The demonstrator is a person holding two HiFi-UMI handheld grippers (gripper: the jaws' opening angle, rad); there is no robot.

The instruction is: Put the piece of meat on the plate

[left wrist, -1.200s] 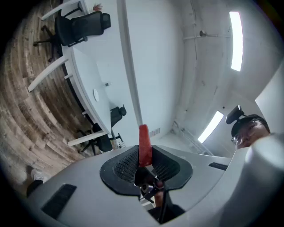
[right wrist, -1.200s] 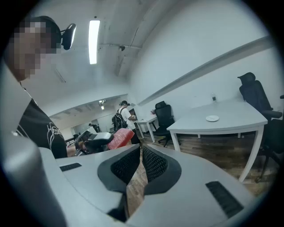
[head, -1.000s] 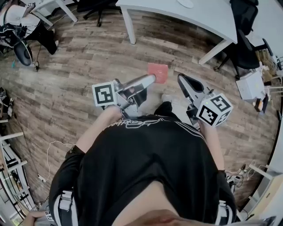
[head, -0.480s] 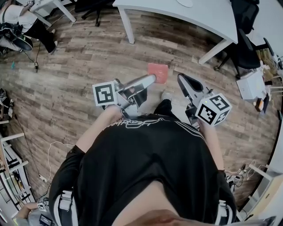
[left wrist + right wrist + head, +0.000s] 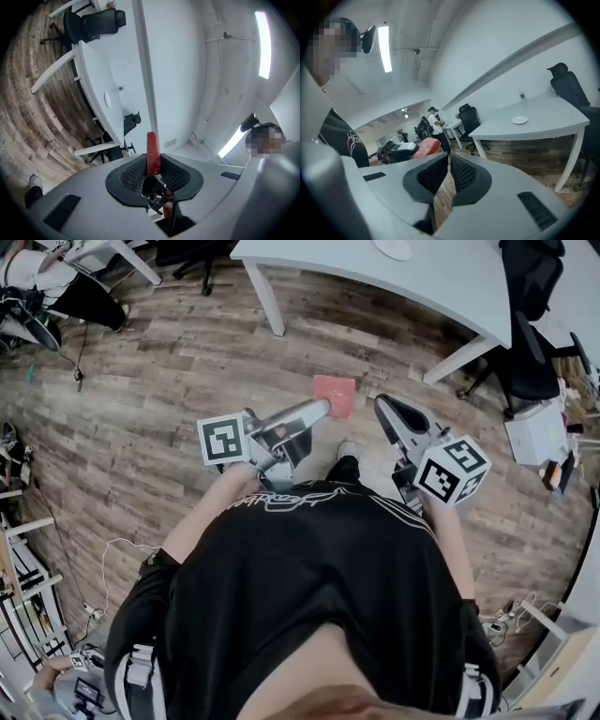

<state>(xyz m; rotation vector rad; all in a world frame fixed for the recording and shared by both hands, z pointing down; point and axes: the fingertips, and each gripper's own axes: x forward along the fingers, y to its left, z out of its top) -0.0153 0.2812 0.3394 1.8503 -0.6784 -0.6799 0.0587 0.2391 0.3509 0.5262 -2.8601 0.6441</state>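
A flat red piece of meat sticks out past the tips of my left gripper, which is shut on it. In the left gripper view the meat stands on edge between the black pads. A small white plate lies on the white table ahead. It also shows as plate and plate. My right gripper is beside the left one, over the wooden floor. Its pads meet at the tips with nothing between them. The meat appears to its left.
Black office chairs stand at the table's right end, and another chair at its far left. White table legs reach the floor. A person sits at the top left. Cables and shelving lie at the left.
The table and floor have slid slightly toward me in the head view. Both grippers keep the same pose in front of the body, and the meat stays in the left one.
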